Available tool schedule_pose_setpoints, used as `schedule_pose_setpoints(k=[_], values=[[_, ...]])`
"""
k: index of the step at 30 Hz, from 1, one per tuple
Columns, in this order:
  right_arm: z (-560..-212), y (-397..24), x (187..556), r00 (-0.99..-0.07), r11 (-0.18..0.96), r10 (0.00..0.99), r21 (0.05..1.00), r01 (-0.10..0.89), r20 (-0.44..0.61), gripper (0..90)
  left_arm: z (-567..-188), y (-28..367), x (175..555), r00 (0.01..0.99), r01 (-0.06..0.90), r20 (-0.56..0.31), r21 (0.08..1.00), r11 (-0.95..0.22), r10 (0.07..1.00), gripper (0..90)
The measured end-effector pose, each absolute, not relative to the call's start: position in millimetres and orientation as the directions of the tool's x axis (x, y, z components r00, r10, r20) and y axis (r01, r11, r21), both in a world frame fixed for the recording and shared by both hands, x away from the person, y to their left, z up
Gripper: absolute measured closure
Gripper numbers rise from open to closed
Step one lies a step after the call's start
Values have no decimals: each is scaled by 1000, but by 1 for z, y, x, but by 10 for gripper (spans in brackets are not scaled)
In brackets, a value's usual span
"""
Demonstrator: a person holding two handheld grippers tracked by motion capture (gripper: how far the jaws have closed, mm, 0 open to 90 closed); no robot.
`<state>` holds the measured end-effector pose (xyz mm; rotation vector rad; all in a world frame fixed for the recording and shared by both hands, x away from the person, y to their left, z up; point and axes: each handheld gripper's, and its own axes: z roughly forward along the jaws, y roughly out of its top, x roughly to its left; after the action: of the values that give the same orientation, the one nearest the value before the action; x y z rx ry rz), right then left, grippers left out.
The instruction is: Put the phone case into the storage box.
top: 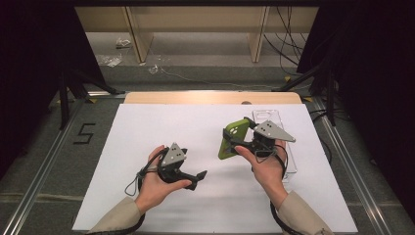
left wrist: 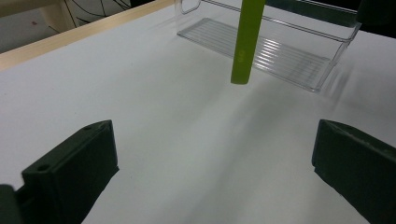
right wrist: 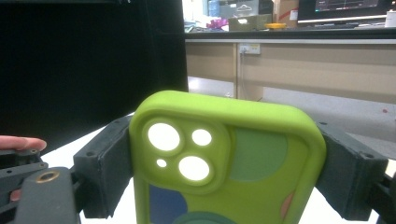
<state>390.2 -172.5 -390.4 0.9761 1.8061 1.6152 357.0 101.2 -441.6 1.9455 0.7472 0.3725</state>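
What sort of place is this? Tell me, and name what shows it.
Likely a lab or workshop rigged for recording: black curtains flank a white-covered table, loose cables trail on the floor, and a cluttered counter with a monitor stands behind.

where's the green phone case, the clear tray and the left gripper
green phone case (right wrist: 261, 154), right gripper view, on its back panel
clear tray (left wrist: 280, 53), left gripper view, on its ribbed floor
left gripper (top: 199, 178), high view, between its open jaws

Clear plastic tray (top: 288, 147) on white sheet (top: 161, 122)
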Motion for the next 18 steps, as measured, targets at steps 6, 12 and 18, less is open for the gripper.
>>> schedule_pose_setpoints(k=[6, 12, 18], values=[[-388, -176, 390, -595, 28, 800, 986, 164, 76, 165, -441, 108, 356, 762, 337, -52, 883, -326, 646, 0], [-386, -180, 391, -585, 21, 807, 987, 162, 79, 165, -442, 114, 354, 762, 333, -47, 884, -328, 646, 0], [-384, -182, 392, -579, 17, 811, 987, 163, 82, 165, -444, 120, 353, 763, 331, -48, 886, -326, 645, 0]])
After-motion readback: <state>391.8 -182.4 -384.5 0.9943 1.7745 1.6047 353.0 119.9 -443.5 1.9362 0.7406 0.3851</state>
